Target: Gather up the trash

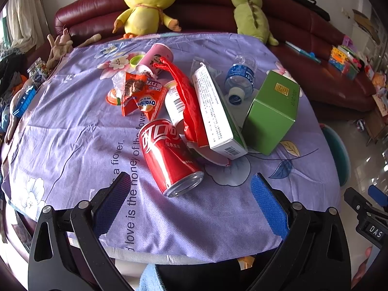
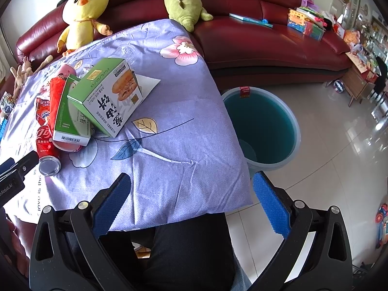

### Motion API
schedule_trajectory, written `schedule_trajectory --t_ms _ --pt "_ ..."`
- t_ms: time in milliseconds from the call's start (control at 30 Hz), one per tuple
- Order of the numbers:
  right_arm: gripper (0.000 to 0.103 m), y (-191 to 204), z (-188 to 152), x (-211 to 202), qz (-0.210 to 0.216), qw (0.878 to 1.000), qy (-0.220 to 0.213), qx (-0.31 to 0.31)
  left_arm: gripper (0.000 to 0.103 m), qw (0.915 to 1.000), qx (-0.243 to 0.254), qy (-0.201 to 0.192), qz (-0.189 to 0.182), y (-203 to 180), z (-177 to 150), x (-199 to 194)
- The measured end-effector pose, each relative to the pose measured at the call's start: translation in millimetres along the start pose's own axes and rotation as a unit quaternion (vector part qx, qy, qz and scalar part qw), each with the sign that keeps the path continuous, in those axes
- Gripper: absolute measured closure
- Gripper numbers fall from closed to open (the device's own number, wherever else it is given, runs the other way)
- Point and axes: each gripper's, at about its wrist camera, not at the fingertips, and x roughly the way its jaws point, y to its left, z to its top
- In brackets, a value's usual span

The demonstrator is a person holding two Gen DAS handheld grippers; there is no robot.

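Both jaws wide, empty. Left gripper (image 1: 189, 189) lines up on near can (image 1: 169, 155); right gripper (image 2: 191, 194) waits bench-edge, beside bin (image 2: 293, 131).

A dark red leather sofa (image 2: 254, 36) curves across the top of both views, with a yellow chick toy (image 1: 148, 4) and a green plush toy (image 2: 181, 4) on it. Glossy pale floor tiles (image 2: 339, 157) fill the right side, reflecting daylight. Pale curtains (image 1: 18, 21) hang at upper left.
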Motion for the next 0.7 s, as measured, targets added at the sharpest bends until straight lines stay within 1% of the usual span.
schedule_trajectory --t_ms 700 --pt "0.006 3.0 -1.5 4.5 0.004 1.000 -0.001 -0.001 0.004 1.0000 0.001 0.003 0.000 -2.8 -2.9 -1.0"
